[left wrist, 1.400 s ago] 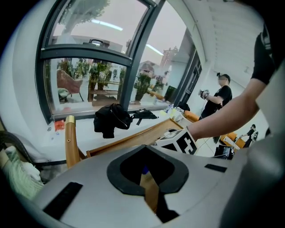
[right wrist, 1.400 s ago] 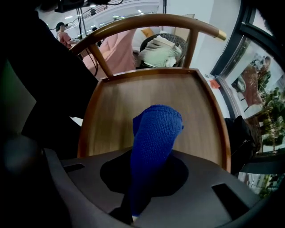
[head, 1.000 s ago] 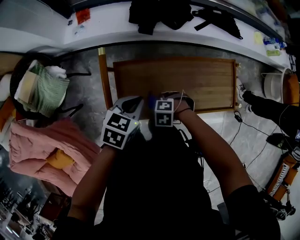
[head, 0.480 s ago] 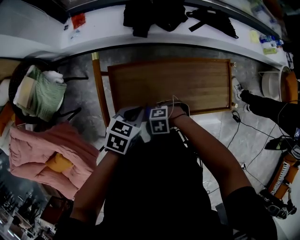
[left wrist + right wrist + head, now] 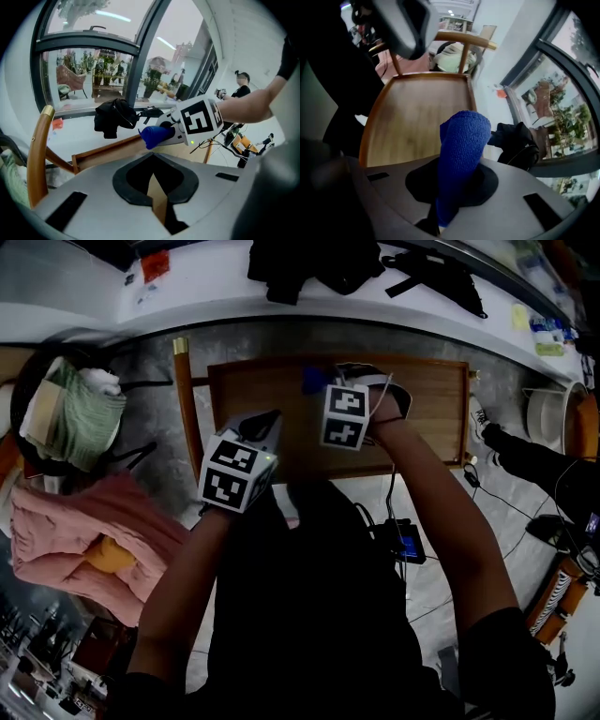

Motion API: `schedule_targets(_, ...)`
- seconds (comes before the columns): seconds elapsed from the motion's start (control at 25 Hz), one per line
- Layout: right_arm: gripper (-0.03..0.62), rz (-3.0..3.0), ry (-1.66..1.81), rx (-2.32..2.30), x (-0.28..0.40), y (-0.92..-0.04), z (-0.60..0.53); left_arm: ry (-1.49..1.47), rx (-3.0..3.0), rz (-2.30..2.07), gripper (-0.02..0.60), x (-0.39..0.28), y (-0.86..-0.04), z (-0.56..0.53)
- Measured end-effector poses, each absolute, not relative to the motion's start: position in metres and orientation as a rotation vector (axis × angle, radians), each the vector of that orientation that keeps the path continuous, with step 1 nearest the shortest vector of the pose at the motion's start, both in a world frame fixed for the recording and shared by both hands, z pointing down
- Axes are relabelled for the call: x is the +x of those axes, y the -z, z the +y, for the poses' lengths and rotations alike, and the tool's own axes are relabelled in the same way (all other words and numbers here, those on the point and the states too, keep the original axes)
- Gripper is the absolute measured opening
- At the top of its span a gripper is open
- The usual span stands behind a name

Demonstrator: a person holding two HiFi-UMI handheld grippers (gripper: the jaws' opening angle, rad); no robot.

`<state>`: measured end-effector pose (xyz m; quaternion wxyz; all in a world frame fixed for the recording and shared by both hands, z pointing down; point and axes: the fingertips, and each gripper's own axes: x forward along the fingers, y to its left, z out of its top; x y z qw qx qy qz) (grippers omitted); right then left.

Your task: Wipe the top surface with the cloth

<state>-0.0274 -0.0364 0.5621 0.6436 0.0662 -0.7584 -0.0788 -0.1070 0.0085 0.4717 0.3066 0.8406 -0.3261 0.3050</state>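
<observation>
Your right gripper (image 5: 445, 199) has its fingers clamped on the rolled blue cloth (image 5: 464, 140), over the far side of the brown wooden top surface (image 5: 422, 409). Your left gripper (image 5: 157, 187) is empty, fingers together. Only the cloth's end looks pinched, so hard wiping could pull it free.

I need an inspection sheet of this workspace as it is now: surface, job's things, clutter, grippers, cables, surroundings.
Surface: wooden top with a raised rim, bare, no spill visible.
Job's things: blue cloth, bunched, over the top's far side; contact unclear.
Clutter: black garments on the white ledge; pink bundle and green fabric at the left.
Grippers: right gripper shut on the cloth; left gripper jaws together, empty.
Cables: black cable runs down to a small device on the floor.
Surroundings: floor; window behind the ledge.
</observation>
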Motion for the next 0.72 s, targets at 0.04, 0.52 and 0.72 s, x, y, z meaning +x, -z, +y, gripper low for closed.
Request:
schedule_targets(0.04, 0.048, -1.736, 0.168, 0.172, -0.028, -0.562, -0.047, -0.802, 2.223, -0.871, 0.009, -0.105, -0.473, 0.002)
schedule_targets(0.52, 0.047, -1.740, 0.340, 0.296, -0.030, -0.586, -0.078, -0.755, 2.201, -0.936, 0.009, -0.093, -0.467, -0.022)
schedule_targets(0.72, 0.046, -1.762, 0.229, 0.314, -0.028, -0.589, -0.079, -0.749, 2.187, -0.940, 0.009, -0.094, -0.467, -0.017)
